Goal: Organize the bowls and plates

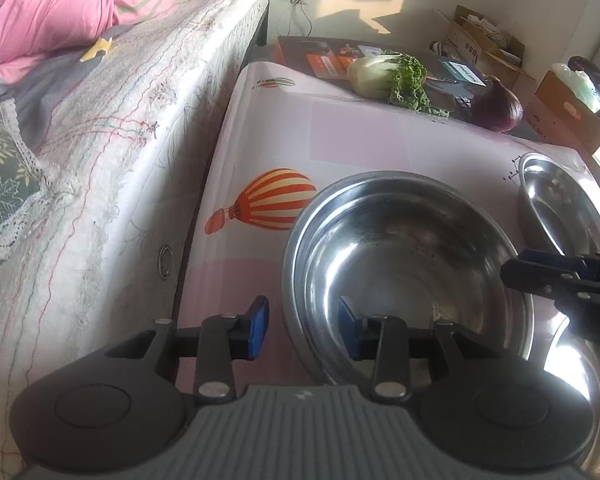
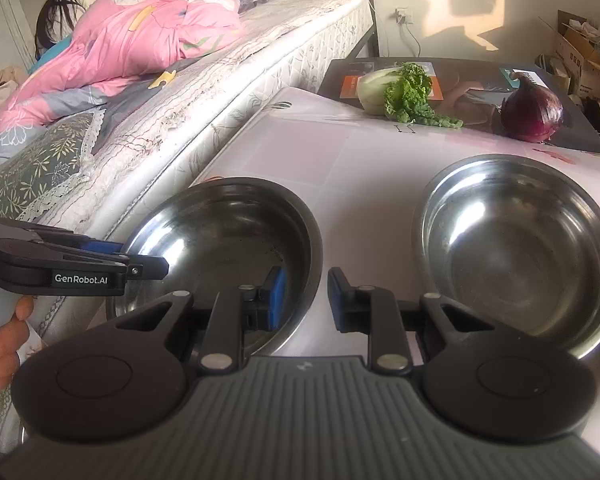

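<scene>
Closest in, the left claw (image 1: 304, 320) stands open astride the near rim of a steel bowl (image 1: 400, 260): its left pad is outside the wall and its right pad is inside, and neither visibly presses on the metal. The right claw (image 2: 306, 296) is also open and straddles the opposite rim of the same bowl, with its left pad inside and its right pad outside over the desk (image 1: 340, 136). A hand (image 2: 0, 352) grips the handle of the left claw. Below the right claw's fingers in the left wrist view lies another shiny steel vessel (image 1: 572, 380), mostly hidden.

Just to the right of the right claw, and a little ahead of it, a second steel bowl (image 2: 520, 252) sits upright and empty on the desk, apart from the first. Left of the left claw's fingers, the desk cover carries a hot-air balloon print (image 1: 268, 200). Beyond that edge a bed mattress (image 1: 120, 140) runs alongside, close against the desk.

Further ahead of both claws, a napa cabbage (image 1: 384, 76) and a red onion (image 1: 498, 104) lie on a dark printed carton (image 1: 320, 52) at the desk's far end. Nothing stands between them and the bowls. A pink quilt (image 1: 60, 8) is heaped on the bed far to the left, and cardboard boxes (image 1: 484, 52) stand by the wall far to the right.
</scene>
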Tool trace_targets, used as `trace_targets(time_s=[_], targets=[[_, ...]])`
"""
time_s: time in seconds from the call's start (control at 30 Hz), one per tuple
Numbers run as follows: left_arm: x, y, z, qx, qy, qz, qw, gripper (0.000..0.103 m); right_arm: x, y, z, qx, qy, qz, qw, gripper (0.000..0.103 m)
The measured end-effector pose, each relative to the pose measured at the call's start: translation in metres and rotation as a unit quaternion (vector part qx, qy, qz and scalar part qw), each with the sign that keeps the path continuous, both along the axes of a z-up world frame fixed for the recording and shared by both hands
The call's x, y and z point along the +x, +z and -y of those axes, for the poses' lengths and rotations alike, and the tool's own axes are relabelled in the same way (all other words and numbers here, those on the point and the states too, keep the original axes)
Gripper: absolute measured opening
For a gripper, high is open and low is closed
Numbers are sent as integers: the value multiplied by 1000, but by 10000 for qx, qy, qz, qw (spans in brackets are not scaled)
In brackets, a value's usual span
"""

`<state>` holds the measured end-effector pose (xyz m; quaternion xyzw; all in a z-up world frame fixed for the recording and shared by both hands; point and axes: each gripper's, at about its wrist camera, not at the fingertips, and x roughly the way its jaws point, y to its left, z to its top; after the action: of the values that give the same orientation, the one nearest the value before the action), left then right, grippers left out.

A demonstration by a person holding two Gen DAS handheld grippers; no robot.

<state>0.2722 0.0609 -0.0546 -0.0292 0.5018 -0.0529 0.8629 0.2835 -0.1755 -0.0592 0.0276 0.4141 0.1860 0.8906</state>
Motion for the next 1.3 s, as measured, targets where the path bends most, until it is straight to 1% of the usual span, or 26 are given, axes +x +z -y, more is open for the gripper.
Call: trace_targets(time_s=[0.03, 0.17, 0.3, 0.47, 0.77, 1.3], targets=[[1, -1, -1, -69, 20, -79, 9999, 27, 1, 0, -1, 26, 14, -5, 10000, 22], [-2, -1, -3, -107, 68, -146, 9998, 27, 0, 0, -5, 23, 34, 47, 10000, 22], [-10, 2, -3, -207, -38, -198, 9996, 27, -4, 3, -2, 7, 50, 57, 10000, 22], [-15, 1, 1, -181, -153, -237, 9994, 27, -6, 4, 1, -10, 50, 63, 10000, 22], [-12, -5, 5, -105, -178, -343, 9992, 26, -6, -3, 2, 64, 43, -50, 10000, 22], [-18, 3, 14, 219, -266, -8, 9994, 27, -7, 6, -2, -87, 47, 155, 9998, 22]])
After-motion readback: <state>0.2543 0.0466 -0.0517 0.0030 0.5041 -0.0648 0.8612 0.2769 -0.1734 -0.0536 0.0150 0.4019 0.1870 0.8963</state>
